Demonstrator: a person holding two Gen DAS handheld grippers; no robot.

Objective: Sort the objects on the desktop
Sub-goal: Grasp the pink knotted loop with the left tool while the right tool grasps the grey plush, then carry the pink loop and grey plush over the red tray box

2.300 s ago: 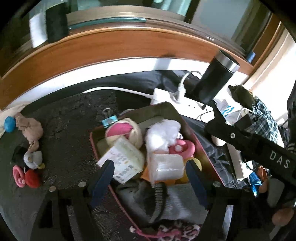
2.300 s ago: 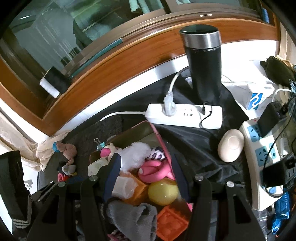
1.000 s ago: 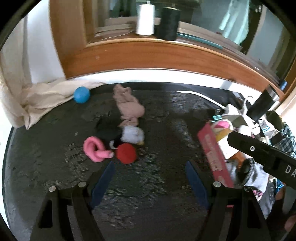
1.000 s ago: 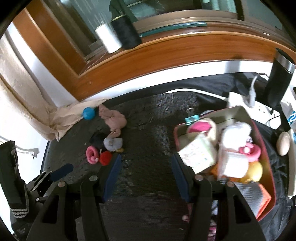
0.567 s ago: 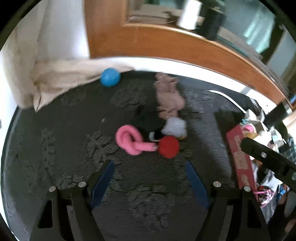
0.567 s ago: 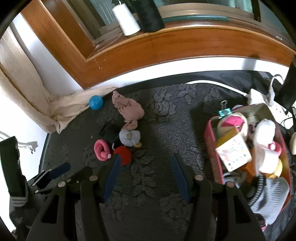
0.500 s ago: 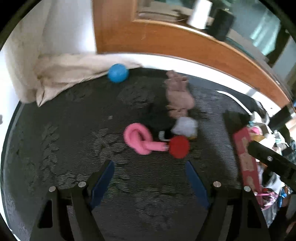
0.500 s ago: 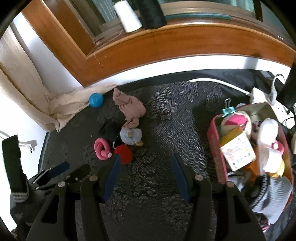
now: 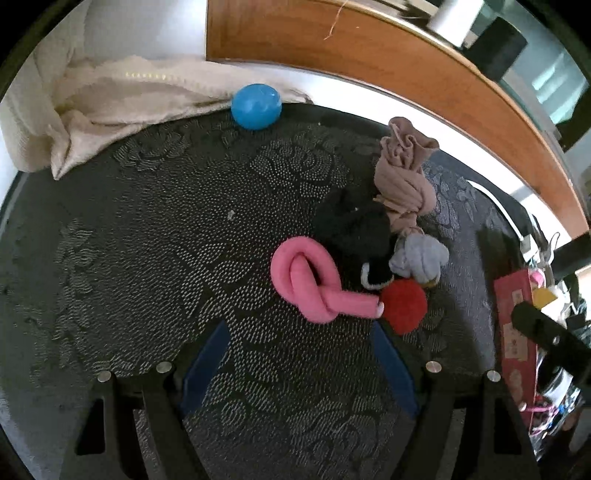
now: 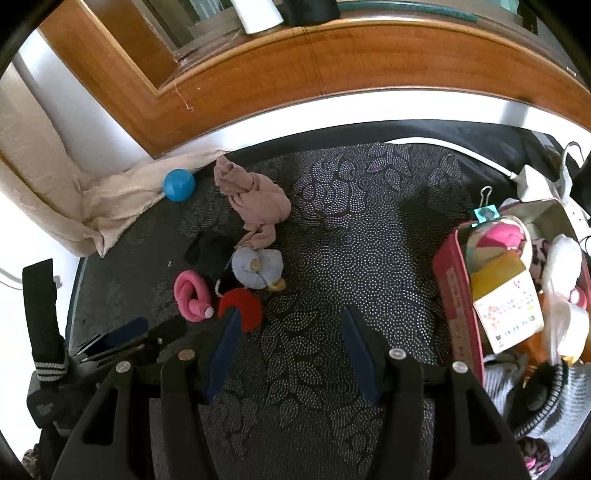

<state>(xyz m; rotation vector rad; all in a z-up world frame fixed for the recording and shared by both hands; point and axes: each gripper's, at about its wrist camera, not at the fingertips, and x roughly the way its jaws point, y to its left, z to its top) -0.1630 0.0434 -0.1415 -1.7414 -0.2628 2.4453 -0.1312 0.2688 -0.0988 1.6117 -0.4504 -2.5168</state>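
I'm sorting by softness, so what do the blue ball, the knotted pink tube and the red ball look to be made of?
Blue ball: probably hard plastic, glossy with highlights. Knotted pink tube: likely foam or soft fabric, matte and bent into a knot. Red ball: seemingly felt or plush, fuzzy and dull.

It was a home desk by a wooden window sill (image 10: 332,55); a patterned dark mat (image 10: 369,221), curtain (image 9: 92,103), thread spools (image 10: 258,11) and a cluttered pink box (image 10: 458,295) showed it.
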